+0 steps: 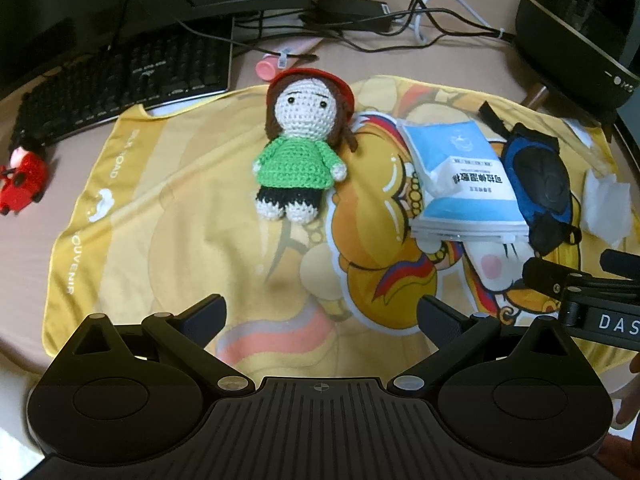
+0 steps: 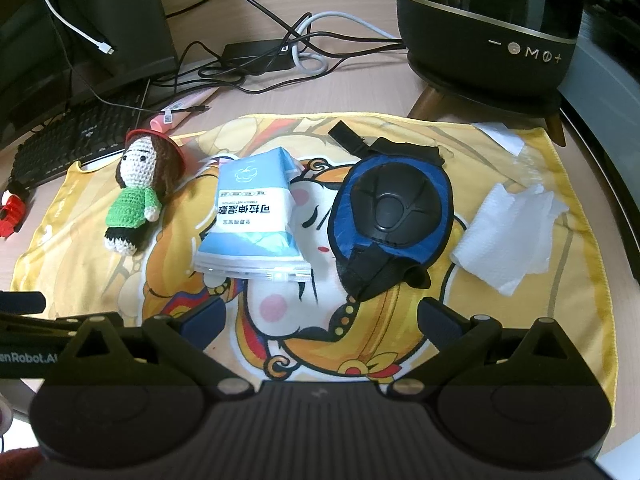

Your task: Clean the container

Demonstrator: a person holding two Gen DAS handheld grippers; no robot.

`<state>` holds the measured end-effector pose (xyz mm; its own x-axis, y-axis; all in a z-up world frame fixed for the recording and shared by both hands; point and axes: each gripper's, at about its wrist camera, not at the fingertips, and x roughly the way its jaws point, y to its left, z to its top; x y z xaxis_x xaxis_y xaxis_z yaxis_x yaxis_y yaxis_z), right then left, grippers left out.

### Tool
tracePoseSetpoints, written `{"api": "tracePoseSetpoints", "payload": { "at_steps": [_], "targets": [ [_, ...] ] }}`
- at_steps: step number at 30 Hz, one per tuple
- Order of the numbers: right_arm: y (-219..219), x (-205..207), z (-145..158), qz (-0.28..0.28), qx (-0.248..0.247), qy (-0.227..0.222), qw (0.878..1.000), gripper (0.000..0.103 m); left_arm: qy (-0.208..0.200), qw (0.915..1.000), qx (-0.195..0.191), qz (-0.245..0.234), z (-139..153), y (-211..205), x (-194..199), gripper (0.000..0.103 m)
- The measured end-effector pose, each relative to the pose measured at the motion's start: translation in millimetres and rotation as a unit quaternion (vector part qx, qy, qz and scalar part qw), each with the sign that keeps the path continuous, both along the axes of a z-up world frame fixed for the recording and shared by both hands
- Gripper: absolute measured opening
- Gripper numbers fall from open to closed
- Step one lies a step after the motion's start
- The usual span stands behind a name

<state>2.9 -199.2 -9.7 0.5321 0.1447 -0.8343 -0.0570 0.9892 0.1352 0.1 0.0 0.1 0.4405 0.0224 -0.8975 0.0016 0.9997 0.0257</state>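
Left hand-held gripper (image 1: 320,316): hovering low over the near edge of the yellow cloth (image 1: 180,232), its two fingers spread wide with only printed fabric between them; it grips nothing.
Right hand-held gripper (image 2: 320,316): held just beside the left one, over the same near edge, fingers equally far apart and holding nothing.
Knee pad (image 2: 390,216): blue with a black hard cap, lying on the cloth right of centre, its straps trailing off both ends.
Wipes pack (image 2: 250,216): blue and white, flat on the cloth, just left of the knee pad.
White tissue (image 2: 508,236): crumpled, on the cloth's right side, near the knee pad but apart from it.
Crochet doll (image 1: 300,148): green top, red hat, lying face up on the cloth's left half, well apart from both grippers.
Counter (image 2: 360,92): carries a black keyboard (image 1: 120,84) at the back left, tangled cables (image 2: 256,64) and a dark speaker-like appliance (image 2: 488,24) at the back right.
Red toy (image 1: 20,180): on the counter left of the cloth.
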Motion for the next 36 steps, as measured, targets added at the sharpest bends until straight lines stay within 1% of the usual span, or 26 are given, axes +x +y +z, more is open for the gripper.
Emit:
{"api": "tracePoseSetpoints", "payload": {
  "at_steps": [4, 9, 18, 36],
  "targets": [
    [0.5, 0.0, 0.0, 0.0, 0.001, 0.0, 1.0, 0.103, -0.001, 1.0, 0.006, -0.002, -0.4, -0.3, 1.2, 0.103],
    [1.0, 0.2, -0.2, -0.002, 0.001, 0.0, 1.0, 0.103, -0.006, 1.0, 0.002, -0.002, -2.2, 2.0, -0.9, 0.103],
    [0.1, 1.2, -1.3, -0.001, 0.001, 0.003, 1.0, 0.103, -0.01, 0.9999, 0.009, -0.009, 2.3, -2.5, -1.3, 0.103],
    [1.2, 0.9, -1.5, -0.003, 0.0, 0.002, 1.0, 0.103, -0.014, 0.9998, 0.007, -0.007, 2.1, -0.4, -1.7, 0.103]
  ]
}}
